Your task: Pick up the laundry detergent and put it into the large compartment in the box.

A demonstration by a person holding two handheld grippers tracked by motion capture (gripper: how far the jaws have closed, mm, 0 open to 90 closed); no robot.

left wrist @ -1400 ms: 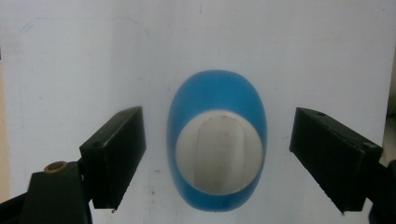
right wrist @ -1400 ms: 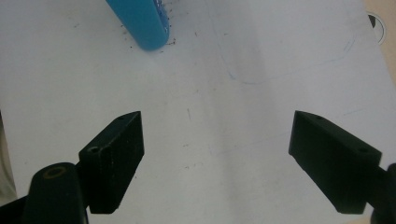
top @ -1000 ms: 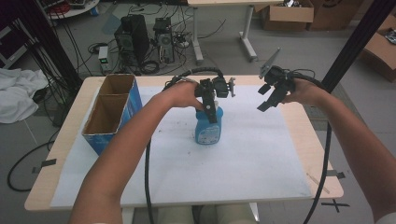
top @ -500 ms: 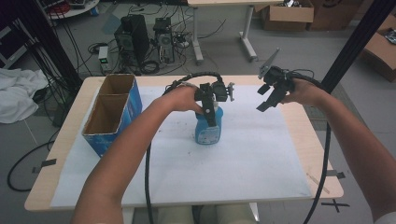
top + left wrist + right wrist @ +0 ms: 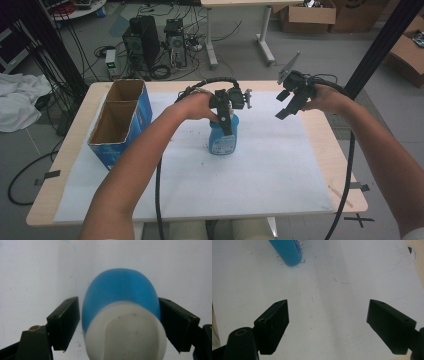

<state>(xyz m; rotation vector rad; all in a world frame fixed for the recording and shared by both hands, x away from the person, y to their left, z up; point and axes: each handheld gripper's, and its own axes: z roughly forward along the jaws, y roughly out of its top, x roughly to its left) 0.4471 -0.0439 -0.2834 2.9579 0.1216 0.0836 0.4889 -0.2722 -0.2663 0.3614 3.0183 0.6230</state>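
High view: blue bottle [image 5: 222,141] upright mid-table on white sheet [image 5: 280,175], left gripper [image 5: 226,112] down over its top; right gripper [image 5: 290,102] raised at bottle's 2 o'clock; box [image 5: 120,122] at 9. Left gripper view: jaws flank the bottle [image 5: 121,315], right touching, left a sliver off; grasp unclear. Right gripper view: jaws spread, holding nothing, bottle [image 5: 285,251] at 11.

Both forearms are bare, and each black two-jaw gripper [image 5: 226,116] [image 5: 290,104] trails a thick black cable; the right carries a grey three-cornered plate.
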